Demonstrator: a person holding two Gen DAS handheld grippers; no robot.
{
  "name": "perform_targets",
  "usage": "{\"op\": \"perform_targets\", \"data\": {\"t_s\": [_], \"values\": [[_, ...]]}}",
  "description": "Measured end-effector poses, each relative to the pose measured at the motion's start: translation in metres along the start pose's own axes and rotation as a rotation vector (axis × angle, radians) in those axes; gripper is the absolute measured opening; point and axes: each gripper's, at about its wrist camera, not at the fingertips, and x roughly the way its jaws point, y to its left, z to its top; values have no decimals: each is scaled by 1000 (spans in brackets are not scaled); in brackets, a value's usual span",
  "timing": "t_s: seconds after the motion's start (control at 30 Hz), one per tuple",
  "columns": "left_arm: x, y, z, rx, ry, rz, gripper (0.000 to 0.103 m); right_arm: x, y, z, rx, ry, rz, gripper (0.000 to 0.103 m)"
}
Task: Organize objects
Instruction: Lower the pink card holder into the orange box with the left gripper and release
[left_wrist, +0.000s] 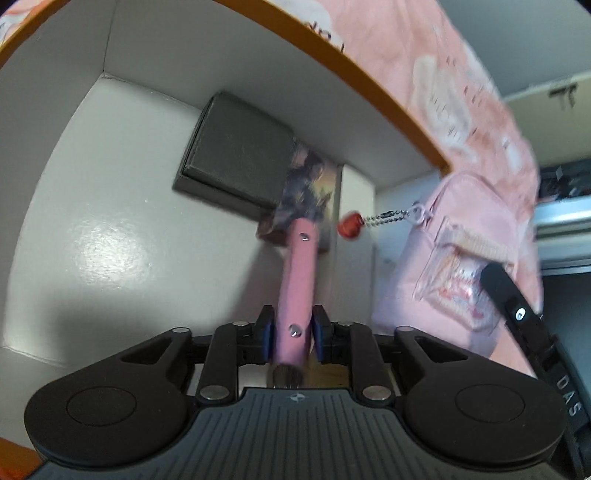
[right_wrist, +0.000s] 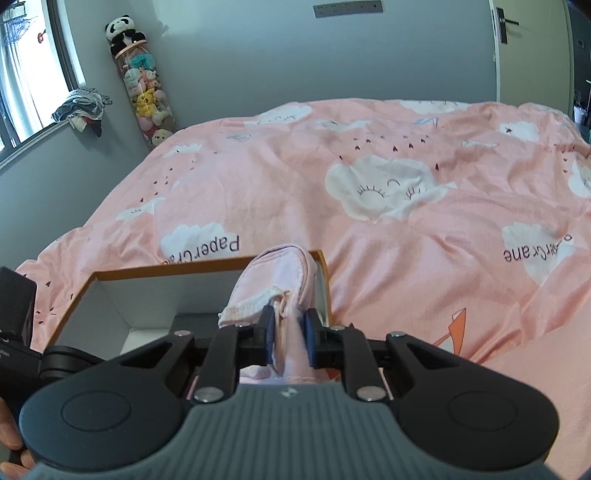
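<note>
An open white box with an orange rim (left_wrist: 369, 81) lies on the bed. On its floor sit a dark grey flat case (left_wrist: 236, 151) and a small picture card (left_wrist: 306, 188). My left gripper (left_wrist: 293, 332) points down into the box. A pink-handled brush (left_wrist: 297, 280) stands between its pads with thin gaps at both sides, so it is open. My right gripper (right_wrist: 290, 332) is shut on a small pink pouch (right_wrist: 280, 280) at the box's right end (right_wrist: 321, 258). The pouch (left_wrist: 454, 258) carries a red charm (left_wrist: 349, 226) on a bead chain.
A pink bedcover with white clouds (right_wrist: 406, 184) stretches out behind the box. A clear tube of plush toys (right_wrist: 146, 92) stands in the far left corner beside a window (right_wrist: 26, 74). A door (right_wrist: 532, 48) is at the back right. A hand (right_wrist: 7, 435) shows at the lower left.
</note>
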Motion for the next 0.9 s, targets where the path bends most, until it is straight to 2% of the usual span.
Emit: {"op": "perform_targets", "data": {"t_s": [0.13, 0.3, 0.4, 0.5, 0.7, 0.8, 0.9], "values": [[2, -10, 0, 95, 52, 110, 36, -1, -5, -2, 8, -5, 1, 18], [0, -32, -4, 379, 38, 321, 41, -5, -5, -6, 3, -2, 18, 18], [-2, -38, -5, 497, 39, 395, 42, -5, -5, -7, 0, 0, 24, 18], [1, -40, 4, 520, 59, 409, 42, -4, -5, -8, 3, 4, 28, 18], [20, -39, 24, 465, 140, 405, 42, -6, -4, -9, 1, 2, 29, 18], [27, -36, 29, 424, 174, 366, 42, -6, -5, -10, -1, 3, 30, 18], [29, -35, 29, 403, 190, 338, 37, -5, -7, -10, 6, 2, 32, 18]]}}
